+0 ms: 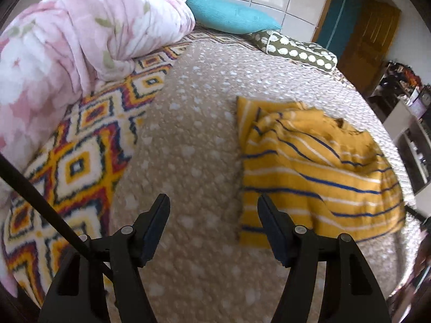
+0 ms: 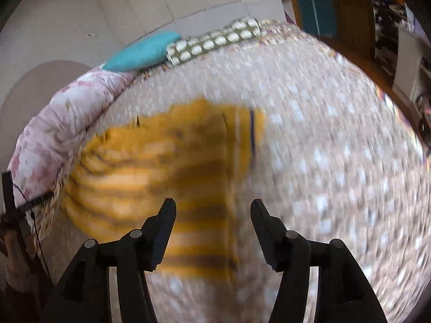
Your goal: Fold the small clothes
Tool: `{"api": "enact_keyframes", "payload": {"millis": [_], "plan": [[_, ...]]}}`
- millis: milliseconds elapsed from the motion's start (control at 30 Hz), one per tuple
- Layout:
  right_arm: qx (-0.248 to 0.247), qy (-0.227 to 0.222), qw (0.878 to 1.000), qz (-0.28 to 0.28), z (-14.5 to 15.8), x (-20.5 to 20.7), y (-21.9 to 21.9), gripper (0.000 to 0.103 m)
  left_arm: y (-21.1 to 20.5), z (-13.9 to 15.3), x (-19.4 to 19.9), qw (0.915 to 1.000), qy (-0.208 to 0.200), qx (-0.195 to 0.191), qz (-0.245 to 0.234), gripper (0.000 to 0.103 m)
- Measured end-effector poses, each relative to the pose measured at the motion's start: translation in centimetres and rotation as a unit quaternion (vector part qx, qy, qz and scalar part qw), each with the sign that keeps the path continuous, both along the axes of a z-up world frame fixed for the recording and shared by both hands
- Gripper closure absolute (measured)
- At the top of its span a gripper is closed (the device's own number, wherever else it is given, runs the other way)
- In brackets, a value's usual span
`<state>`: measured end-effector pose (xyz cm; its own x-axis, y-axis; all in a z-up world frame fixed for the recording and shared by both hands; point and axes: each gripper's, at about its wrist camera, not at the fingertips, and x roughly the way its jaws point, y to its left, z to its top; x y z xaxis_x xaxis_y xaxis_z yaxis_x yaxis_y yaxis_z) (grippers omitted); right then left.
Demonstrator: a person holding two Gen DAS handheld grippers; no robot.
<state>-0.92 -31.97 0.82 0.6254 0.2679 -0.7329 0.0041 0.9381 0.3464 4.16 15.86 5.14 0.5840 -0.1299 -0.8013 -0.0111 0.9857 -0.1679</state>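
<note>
Shirt: lying half-folded on the bedspread (flat, for creasing).
Left gripper: I'm hovering beside it, jaws apart, empty.
Right gripper: I'm hanging over it, jaws apart, gripping nothing.

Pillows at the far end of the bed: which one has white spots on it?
The olive-green pillow has the white spots. It lies to the right of the turquoise pillow, which is plain with no pattern.
</note>
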Motion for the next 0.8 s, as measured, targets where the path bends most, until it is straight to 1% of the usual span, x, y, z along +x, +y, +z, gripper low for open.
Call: {"api": "enact_keyframes", "payload": {"millis": [33,67,100,133,167,200,267,400,433,500,533,567,600,633,667,700,767,800], "plan": [[0.011,0.007,1.0,0.0,-0.9,-0.4,0.0,0.039,-0.1,-0.1,-0.2,1.0,0.003,-0.006,0.0,0.037],[0.035,0.019,0.999,0.006,-1.9,-0.7,-0.1,0.046,-0.3,-0.1,-0.3,0.9999,0.008,-0.012,0.0,0.037],[0.061,0.029,0.998,0.015,-2.6,-0.6,-0.2,0.083,-0.4,-0.1,-0.5,0.9998,0.012,-0.016,0.001,0.037],[0.09,0.041,0.995,0.017,-3.2,-0.5,-0.7,0.088,-0.5,0.0,-0.7,0.9997,0.013,-0.022,0.003,0.037],[0.096,0.04,0.995,0.002,-3.2,-0.7,-1.3,0.089,-0.5,0.3,-1.0,0.9995,0.013,-0.027,0.006,0.037],[0.092,0.042,0.995,-0.006,-3.1,-0.9,-1.6,0.09,-0.4,0.6,-1.4,0.9995,0.009,-0.03,0.008,0.037],[0.057,0.052,0.997,-0.027,-3.1,-1.5,-2.4,0.092,-0.3,1.1,-1.8,0.9995,0.001,-0.028,0.014,0.037],[-0.035,0.048,0.997,-0.054,-1.1,-3.6,-2.3,0.092,0.0,0.6,-1.3,0.9994,-0.004,-0.019,0.029,0.033],[-0.047,0.028,0.996,-0.065,0.3,-4.5,-2.2,0.092,-0.1,0.0,-0.9,0.9992,0.0,-0.025,0.031,0.033],[-0.037,-0.007,0.997,-0.066,2.4,-4.9,-2.0,0.092,-0.5,-1.2,0.1,0.9987,0.01,-0.039,0.032,0.033],[-0.029,-0.035,0.997,-0.059,3.8,-5.1,-1.3,0.092,-0.8,-1.7,0.5,0.9985,0.013,-0.043,0.032,0.033],[-0.026,-0.05,0.997,-0.054,4.6,-4.9,-0.7,0.091,-1.2,-2.4,1.1,0.9982,0.015,-0.049,0.032,0.033],[-0.024,-0.066,0.997,-0.046,5.4,-4.4,0.5,0.084,-1.5,-3.1,1.7,0.9979,0.017,-0.051,0.035,0.033],[-0.022,-0.072,0.996,-0.038,5.8,-3.7,1.4,0.077,-1.7,-3.6,2.0,0.9978,0.018,-0.051,0.039,0.033],[-0.017,-0.076,0.997,-0.021,6.0,-2.5,3.0,0.061,-1.8,-4.3,2.5,0.9976,0.02,-0.047,0.047,0.033],[-0.016,-0.073,0.997,-0.007,6.0,-1.4,4.2,0.059,-1.8,-4.6,2.8,0.9974,0.021,-0.044,0.052,0.033],[-0.034,-0.059,0.997,0.039,5.7,1.5,8.3,0.059,-1.2,-5.3,2.9,0.9967,0.012,-0.053,0.06,0.035],[-0.044,-0.055,0.996,0.059,5.5,2.7,10.2,0.062,-1.0,-5.4,2.8,0.9966,0.006,-0.055,0.06,0.036]]}}
